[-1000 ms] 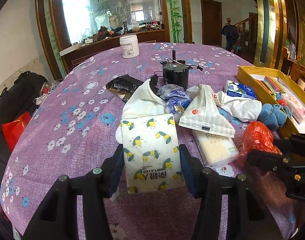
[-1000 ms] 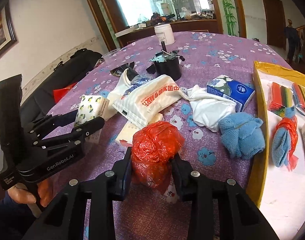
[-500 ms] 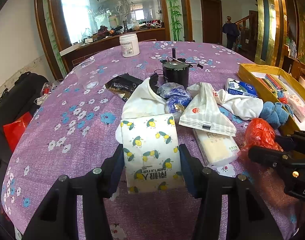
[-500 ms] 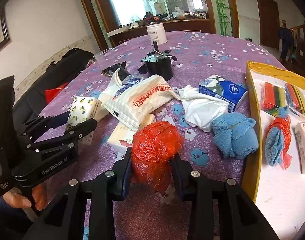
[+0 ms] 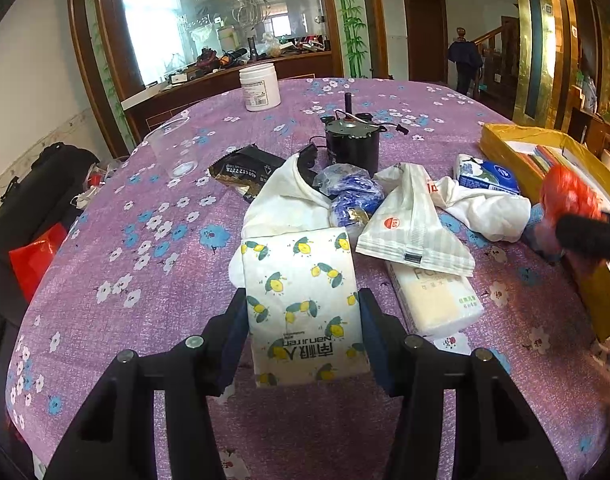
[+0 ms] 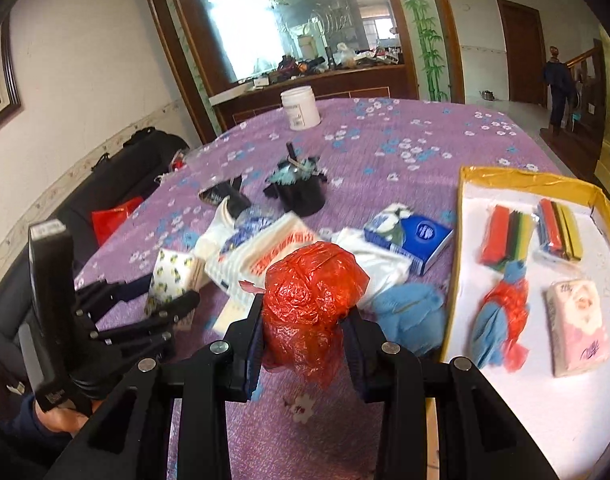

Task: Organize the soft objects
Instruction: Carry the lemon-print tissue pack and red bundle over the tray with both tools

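Observation:
My left gripper (image 5: 303, 336) is shut on a white tissue pack with lemon print (image 5: 303, 304), low over the purple tablecloth; both show in the right wrist view (image 6: 173, 276). My right gripper (image 6: 303, 340) is shut on a crumpled red plastic bag (image 6: 311, 300), lifted above the table beside the yellow-rimmed tray (image 6: 517, 180). In the left wrist view the red bag (image 5: 567, 194) hangs at the right by the tray (image 5: 517, 136). The tray holds sponge packs (image 6: 505, 238), a blue-and-red bundle (image 6: 501, 320) and a pink tissue pack (image 6: 579, 332).
On the table lie a white cloth (image 5: 283, 196), a striped white bag (image 5: 413, 224), a yellow tissue pack (image 5: 437, 300), a blue tissue pack (image 5: 487, 174), a blue towel (image 6: 409, 312), a black motor (image 5: 353, 144), a clear cup (image 5: 173, 150) and a white jar (image 5: 259, 87).
My right gripper has lifted the red bag off the table and carried it right, toward the tray. My left gripper has stayed still with the lemon tissue pack.

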A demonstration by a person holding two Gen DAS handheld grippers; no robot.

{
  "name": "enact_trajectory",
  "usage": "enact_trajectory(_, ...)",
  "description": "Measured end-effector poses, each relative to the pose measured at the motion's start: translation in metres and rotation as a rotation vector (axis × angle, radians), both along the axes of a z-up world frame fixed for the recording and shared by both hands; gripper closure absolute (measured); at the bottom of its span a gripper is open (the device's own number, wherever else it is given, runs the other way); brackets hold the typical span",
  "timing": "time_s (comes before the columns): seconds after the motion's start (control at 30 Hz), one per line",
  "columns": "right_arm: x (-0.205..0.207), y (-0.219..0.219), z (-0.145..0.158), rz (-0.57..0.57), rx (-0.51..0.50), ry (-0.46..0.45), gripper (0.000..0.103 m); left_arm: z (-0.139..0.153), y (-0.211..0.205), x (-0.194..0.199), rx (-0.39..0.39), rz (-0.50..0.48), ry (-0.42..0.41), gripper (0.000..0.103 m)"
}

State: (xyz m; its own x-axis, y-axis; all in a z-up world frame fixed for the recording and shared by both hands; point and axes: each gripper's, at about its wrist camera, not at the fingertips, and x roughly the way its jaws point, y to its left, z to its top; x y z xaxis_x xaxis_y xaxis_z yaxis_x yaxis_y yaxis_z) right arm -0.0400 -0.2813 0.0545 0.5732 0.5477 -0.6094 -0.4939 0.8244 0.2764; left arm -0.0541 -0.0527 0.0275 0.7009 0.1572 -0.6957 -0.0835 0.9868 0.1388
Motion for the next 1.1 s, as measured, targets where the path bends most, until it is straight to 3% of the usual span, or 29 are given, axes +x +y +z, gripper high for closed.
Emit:
enact_trajectory(0.23, 0.004, -0.019, 0.006, -0.035, 0.011, -0.012, 0.065, 0.006, -0.006, 0.005, 0.017, -0.008, 0.001, 0.051)
enact_trajectory(0.5, 0.012, -0.077, 0.017, -0.143, 0.047, -0.039, 0.065, 0.025, -0.026, 0.010, 0.037, -0.048, -0.007, 0.051)
enact_trajectory(0.87, 0.017, -0.183, 0.028, -0.356, 0.072, -0.057, 0.065, 0.056, -0.108, 0.029, -0.070, -0.275, 0.021, 0.051)
enact_trajectory(1.1, 0.045, -0.219, 0.013, -0.449, 0.041, 0.042, 0.065, 0.048, -0.183, 0.040, -0.167, -0.475, 0.122, 0.051)
